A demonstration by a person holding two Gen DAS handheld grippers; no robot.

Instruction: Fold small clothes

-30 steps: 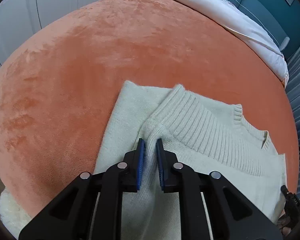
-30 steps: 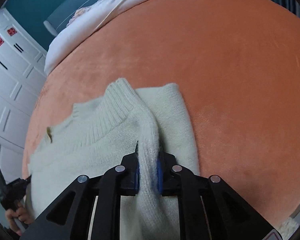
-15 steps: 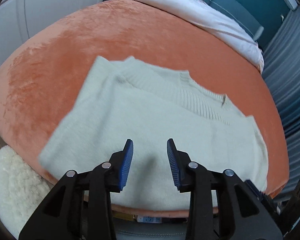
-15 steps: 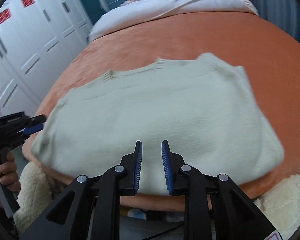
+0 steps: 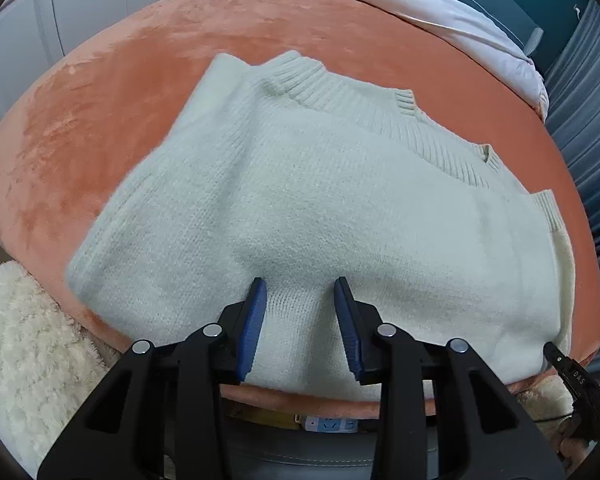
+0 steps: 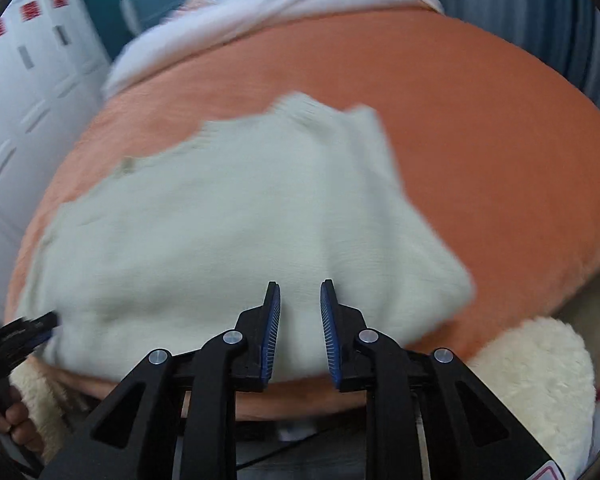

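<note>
A cream knitted sweater (image 5: 320, 208) lies folded flat on the orange velvet bed cover (image 5: 112, 92), its ribbed band along the far edge. It also shows, blurred, in the right wrist view (image 6: 220, 232). My left gripper (image 5: 300, 292) is open and empty, over the sweater's near edge. My right gripper (image 6: 300, 292) is open and empty, over the near right part of the sweater. The left gripper's tip (image 6: 24, 332) shows at the left of the right wrist view, held by a hand (image 6: 16, 424).
A fluffy cream rug (image 5: 24, 364) lies below the bed's near edge, also in the right wrist view (image 6: 540, 380). A white duvet (image 5: 440, 8) lies at the far end of the bed. White wardrobe doors (image 6: 24, 92) stand at the left, blue curtains (image 5: 592, 92) at the right.
Both grippers let go of the sweater fold, opened and drew back toward the near edge of the bed. The sweater now lies flat, folded over.
</note>
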